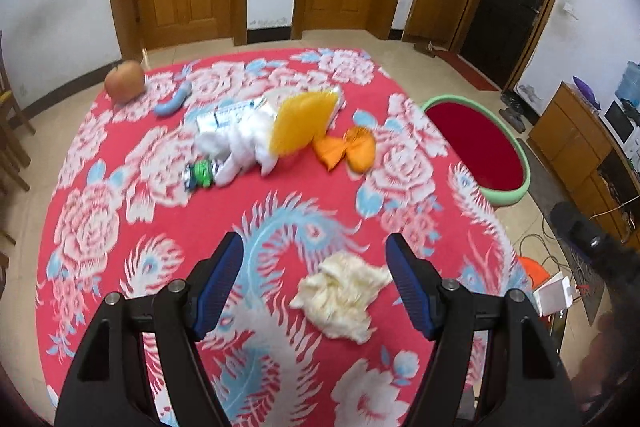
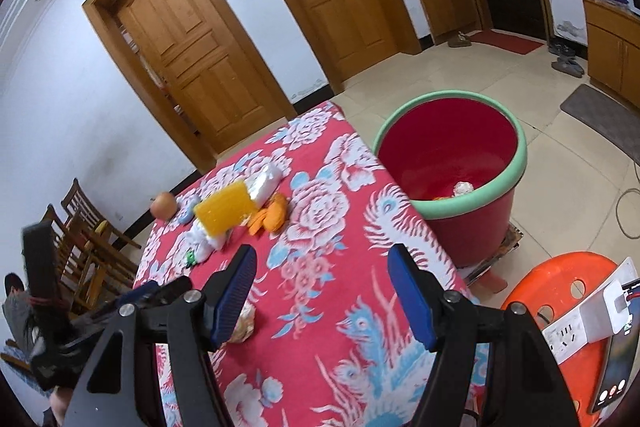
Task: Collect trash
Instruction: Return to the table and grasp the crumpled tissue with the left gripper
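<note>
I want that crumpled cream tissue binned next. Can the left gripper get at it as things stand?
Probably yes: the left gripper is open, and the crumpled tissue lies alone on the tablecloth between its fingers, nothing covering it.

The left gripper [image 1: 314, 269] has a black frame of angular struts, silver round screw heads at its joints and two blue ribbed pads [image 1: 218, 287]. The right gripper [image 2: 322, 281] is built alike.

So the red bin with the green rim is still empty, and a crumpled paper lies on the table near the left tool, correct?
Not quite. The red bin is not empty: the right wrist view shows a white wad and something orange at its bottom. The crumpled paper does lie near the left tool.
</note>
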The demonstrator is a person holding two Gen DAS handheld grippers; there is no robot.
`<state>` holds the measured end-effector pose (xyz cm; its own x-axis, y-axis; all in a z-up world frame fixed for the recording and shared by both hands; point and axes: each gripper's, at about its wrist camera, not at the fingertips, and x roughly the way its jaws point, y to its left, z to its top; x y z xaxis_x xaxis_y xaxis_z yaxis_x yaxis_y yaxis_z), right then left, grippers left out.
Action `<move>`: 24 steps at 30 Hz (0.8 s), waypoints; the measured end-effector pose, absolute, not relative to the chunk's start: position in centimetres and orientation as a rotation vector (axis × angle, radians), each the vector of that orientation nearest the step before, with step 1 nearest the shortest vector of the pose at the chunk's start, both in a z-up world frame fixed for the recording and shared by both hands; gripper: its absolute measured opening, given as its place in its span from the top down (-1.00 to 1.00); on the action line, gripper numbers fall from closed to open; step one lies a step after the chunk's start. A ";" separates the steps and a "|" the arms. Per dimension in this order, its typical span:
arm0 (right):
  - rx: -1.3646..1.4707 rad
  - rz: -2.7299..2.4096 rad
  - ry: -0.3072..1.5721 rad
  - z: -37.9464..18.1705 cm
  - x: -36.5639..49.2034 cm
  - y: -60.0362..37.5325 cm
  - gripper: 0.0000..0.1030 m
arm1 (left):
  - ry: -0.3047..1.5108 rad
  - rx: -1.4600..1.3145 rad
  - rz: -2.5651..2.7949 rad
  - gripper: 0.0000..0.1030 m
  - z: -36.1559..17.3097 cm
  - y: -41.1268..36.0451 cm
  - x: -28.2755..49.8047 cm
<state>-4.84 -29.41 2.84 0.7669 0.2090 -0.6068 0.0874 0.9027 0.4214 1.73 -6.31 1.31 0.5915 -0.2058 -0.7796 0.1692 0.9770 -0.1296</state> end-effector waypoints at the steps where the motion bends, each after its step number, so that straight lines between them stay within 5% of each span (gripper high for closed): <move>1: 0.446 0.072 0.699 2.9 -4.9 -29.3 -0.37 | 0.920 -0.042 -0.222 -0.42 0.9 -6.3 1.6; 19: 0.438 0.078 0.725 2.4 -4.6 -28.2 -0.37 | 0.999 -0.029 -0.250 -0.39 -3.5 -7.1 1.3; 24: 0.443 0.078 0.738 1.8 -4.3 -28.2 -0.37 | 1.006 -0.029 -0.300 0.06 -4.2 -7.5 1.0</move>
